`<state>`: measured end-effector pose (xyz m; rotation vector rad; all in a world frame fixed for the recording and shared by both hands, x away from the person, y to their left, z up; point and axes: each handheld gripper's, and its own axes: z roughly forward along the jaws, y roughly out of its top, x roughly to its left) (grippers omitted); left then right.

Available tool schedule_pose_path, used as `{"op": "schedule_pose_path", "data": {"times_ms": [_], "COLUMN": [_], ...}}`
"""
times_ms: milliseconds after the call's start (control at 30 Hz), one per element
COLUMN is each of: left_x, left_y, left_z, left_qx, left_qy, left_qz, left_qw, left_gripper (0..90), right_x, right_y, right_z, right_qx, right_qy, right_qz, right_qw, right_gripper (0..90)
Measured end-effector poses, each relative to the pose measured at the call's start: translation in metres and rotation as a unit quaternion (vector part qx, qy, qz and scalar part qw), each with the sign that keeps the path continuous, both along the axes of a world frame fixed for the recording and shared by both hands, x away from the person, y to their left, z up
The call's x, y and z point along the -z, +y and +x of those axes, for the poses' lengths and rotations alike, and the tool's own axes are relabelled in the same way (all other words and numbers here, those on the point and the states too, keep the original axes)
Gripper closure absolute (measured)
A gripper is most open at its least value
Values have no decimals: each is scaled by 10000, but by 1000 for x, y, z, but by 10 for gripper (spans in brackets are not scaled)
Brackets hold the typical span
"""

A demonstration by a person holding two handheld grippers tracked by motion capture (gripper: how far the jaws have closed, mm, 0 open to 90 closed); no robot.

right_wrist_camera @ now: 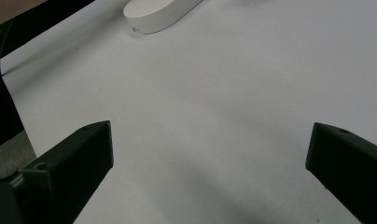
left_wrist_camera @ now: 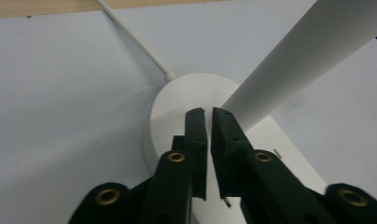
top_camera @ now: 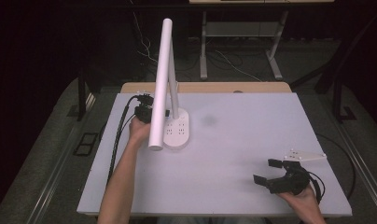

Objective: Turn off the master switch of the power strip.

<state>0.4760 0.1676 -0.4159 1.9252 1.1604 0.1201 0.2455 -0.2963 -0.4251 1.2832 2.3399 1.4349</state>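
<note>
Left gripper beside the white oval-based desk lamp, jaws nearly together with a thin gap, nothing between them, over the base. Lamp toward the back-left of the pale grey rectangular table board, long white tube head slanting overhead. Right gripper near the front-right edge, jaws wide, empty. Broad bare surface between.
</note>
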Motion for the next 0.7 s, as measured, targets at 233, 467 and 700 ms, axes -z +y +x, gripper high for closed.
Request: {"op": "schedule_pose_path", "data": {"times_ms": [233,467,700], "left_x": [5,8,11], "left_y": [-3,-5,-5], "left_z": [1,3,3], "left_qx": [-2,-91,-87], "left_qy": [101,128,160], "left_qz": [121,100,44], "left_qw": [9999,9998,9998], "left_gripper": [899,899,900], "right_x": [0,0,-2], "right_y": [1,1,1], "right_z": [-1,-1,-3], "right_qx": [-16,-10,-15], "right_qy": [5,-5,-21], "right_qz": [-18,-10,-2], "right_qw": [10000,10000,10000], "right_gripper": [0,0,0]}}
